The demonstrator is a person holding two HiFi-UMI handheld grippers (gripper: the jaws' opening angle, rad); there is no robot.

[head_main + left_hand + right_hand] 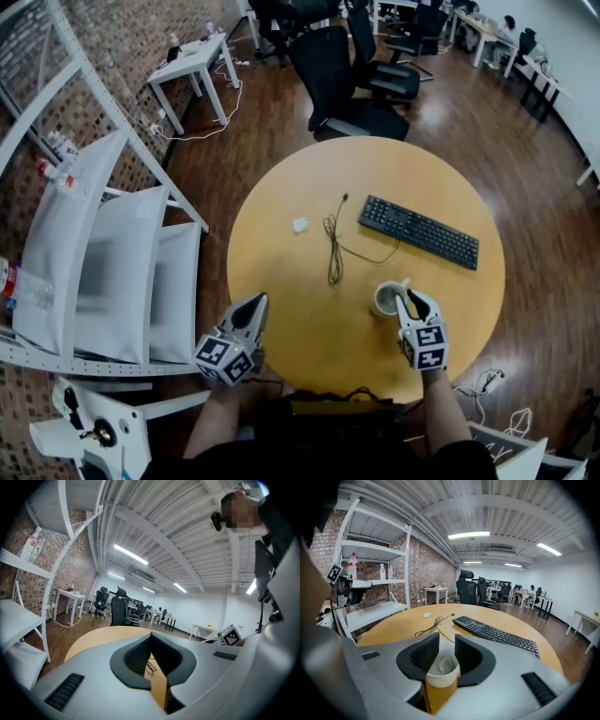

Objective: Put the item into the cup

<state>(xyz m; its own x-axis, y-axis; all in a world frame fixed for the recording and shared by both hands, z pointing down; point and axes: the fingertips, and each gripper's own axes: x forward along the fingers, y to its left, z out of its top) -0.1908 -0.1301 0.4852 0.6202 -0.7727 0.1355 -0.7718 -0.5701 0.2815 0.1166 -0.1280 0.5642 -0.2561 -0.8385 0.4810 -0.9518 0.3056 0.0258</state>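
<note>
- Step: release end of the drop, my read. The right hand-held gripper (446,638) hangs right over the cup (441,673), jaws apart and nothing clamped between them.
- A pale crumpled bit lies inside the cup. It is probably the item, but too small to say what it is.
- The cup stands upright on the tabletop (309,352), on the near right part, well short of the keyboard (419,231).
- I can't tell whether the pads touch the cup rim; it looks like a loose straddle, not a grip.
- The left hand-held gripper (151,637) is closed tip to tip and empty. It is parked low at the near left edge, well apart from the cup.
- Next move, judged: lift the right hand-held gripper straight up and clear. The cup handle sits just beside the jaw, so a sideways pull could nudge or tip the cup.
- A small white lump (300,225) sits beside the cable (333,248), well apart from the cup. If that is the real item, a reach and pinch is still to do.
- Materials: the cup is white, round, with a thick smooth rim, and looks ceramic and rigid.
- The tabletop is round, light wood, flat and slick.
- The cable is thin, black, in a loose loop and floppy.
- The keyboard is flat black plastic.
- The pads are dark and ribbed, for grip.
</note>
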